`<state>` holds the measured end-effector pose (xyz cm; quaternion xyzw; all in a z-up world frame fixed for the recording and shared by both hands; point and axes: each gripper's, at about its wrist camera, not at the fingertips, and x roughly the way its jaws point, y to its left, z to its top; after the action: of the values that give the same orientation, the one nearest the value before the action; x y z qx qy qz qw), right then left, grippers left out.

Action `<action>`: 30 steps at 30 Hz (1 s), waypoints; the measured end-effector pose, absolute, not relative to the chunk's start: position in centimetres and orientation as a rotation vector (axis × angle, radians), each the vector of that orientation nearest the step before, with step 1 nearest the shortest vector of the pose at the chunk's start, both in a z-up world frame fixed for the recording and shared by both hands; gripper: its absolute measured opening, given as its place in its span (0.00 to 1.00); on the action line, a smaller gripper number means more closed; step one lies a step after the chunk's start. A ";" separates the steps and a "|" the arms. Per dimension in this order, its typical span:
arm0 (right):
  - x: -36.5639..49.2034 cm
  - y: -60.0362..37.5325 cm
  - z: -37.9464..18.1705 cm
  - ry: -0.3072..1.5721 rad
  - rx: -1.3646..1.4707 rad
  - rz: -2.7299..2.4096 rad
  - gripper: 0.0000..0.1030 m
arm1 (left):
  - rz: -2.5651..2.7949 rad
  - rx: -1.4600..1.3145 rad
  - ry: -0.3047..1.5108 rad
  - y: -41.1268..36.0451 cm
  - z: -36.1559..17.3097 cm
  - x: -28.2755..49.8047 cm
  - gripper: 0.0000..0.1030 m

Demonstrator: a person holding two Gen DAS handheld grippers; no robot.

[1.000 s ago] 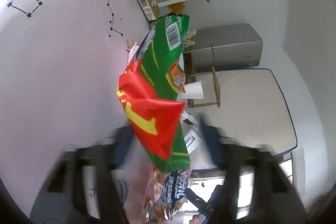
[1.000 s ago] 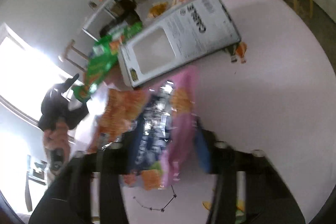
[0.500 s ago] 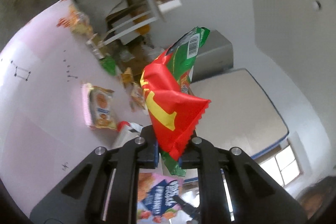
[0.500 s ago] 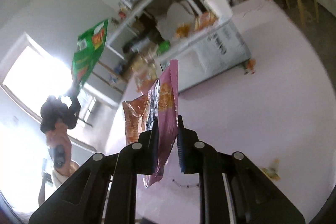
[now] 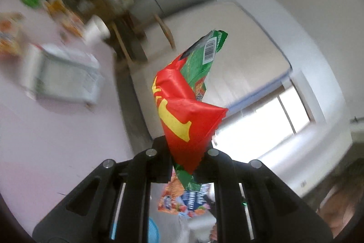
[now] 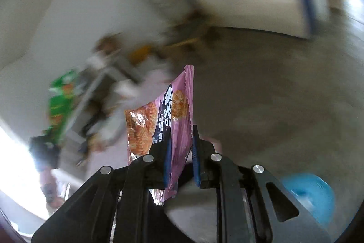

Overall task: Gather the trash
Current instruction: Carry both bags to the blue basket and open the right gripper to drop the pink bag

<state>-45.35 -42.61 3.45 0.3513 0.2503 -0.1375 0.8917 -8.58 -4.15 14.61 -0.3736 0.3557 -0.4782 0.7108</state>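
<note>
Room: both wrist views are smeared with motion blur; half a second ago the pink table (image 5: 45, 129) filled them, and now they swing toward the grey floor (image 6: 261, 106) and a bright window (image 5: 261, 124). That reads as the carry leg of the job, away from the pick-up spot.

Table litter: a white carton (image 5: 66, 83), a paper cup (image 5: 95, 30) and scattered packets remain on the pink surface, so more trash looks left to gather.

Blue container: a blue, bin-like shape (image 6: 311, 195) shows low in the right wrist view on the floor; too blurred to name for certain, but a likely drop point.

Left gripper (image 5: 182, 158): clamped on the red-and-green snack bag (image 5: 184, 111), which stands up from the jaws, crumpled, barcode end on top, clear of the table.

Right gripper (image 6: 180, 156): blue pads pinch the pink chip packet (image 6: 175, 120) by its lower part; the packet rises above the fingers, in the air over the floor.

Change: both wrappers were already held a second ago; the grips are unchanged, only the backdrop has turned.
</note>
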 end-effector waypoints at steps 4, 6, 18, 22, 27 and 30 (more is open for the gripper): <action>-51.2 -46.2 -4.2 0.700 0.790 -0.511 0.15 | -1.142 -0.762 0.864 -10.3 13.8 -9.8 0.10; -52.9 -47.2 -10.3 0.823 0.868 -0.553 0.15 | -1.168 -0.737 0.895 -12.7 13.4 -10.7 0.10; -43.6 -46.9 -37.8 1.497 0.231 -0.775 0.15 | -1.077 -0.532 0.935 -17.0 11.3 -13.5 0.10; -41.8 -47.4 -41.3 1.641 0.086 -0.799 0.26 | -1.051 -0.459 0.953 -17.8 10.7 -13.9 0.10; -42.0 -49.8 -39.0 1.610 0.268 -0.788 0.52 | -1.087 -0.289 1.032 -21.0 9.2 -16.1 0.10; -43.2 -49.8 -34.8 1.497 0.362 -0.778 0.55 | -1.132 -0.122 1.100 -25.1 7.3 -18.6 0.10</action>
<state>-43.16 -49.79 -34.78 0.1594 0.6590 -0.3425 0.6504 -18.61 -25.11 7.34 -0.0548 0.4944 -0.5087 0.7027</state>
